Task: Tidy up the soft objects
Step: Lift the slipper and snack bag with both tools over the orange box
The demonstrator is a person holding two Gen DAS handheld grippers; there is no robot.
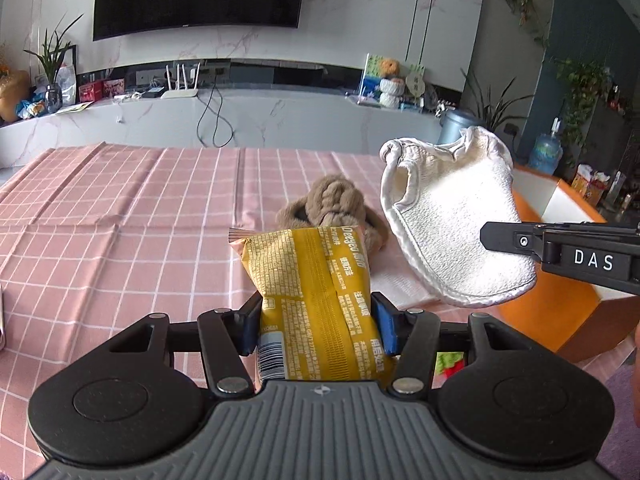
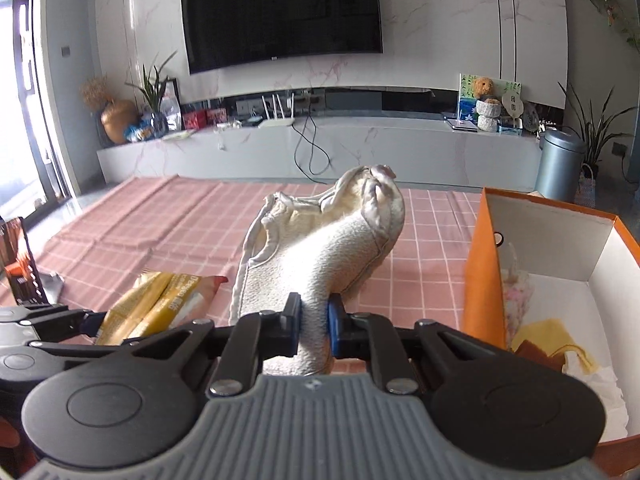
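Observation:
My left gripper (image 1: pixel 316 320) is shut on a yellow snack packet (image 1: pixel 312 288), held above the pink checked tablecloth (image 1: pixel 120 216). The same packet (image 2: pixel 160 304) shows at the lower left of the right wrist view, with the left gripper (image 2: pixel 86 322) on it. My right gripper (image 2: pixel 314 326) is shut on a white terry cloth with satin trim (image 2: pixel 320 248), lifted off the table. That cloth (image 1: pixel 452 220) hangs at the right of the left wrist view, pinched by the right gripper (image 1: pixel 504 240). A brown knotted plush toy (image 1: pixel 332 204) lies on the cloth behind the packet.
An orange box with a white inside (image 2: pixel 560 280) stands at the right, holding yellow and white cloths (image 2: pixel 560 344). A dark packet (image 2: pixel 20 272) stands at the far left. A TV console (image 2: pixel 320 148) and a grey bin (image 2: pixel 560 164) are beyond the table.

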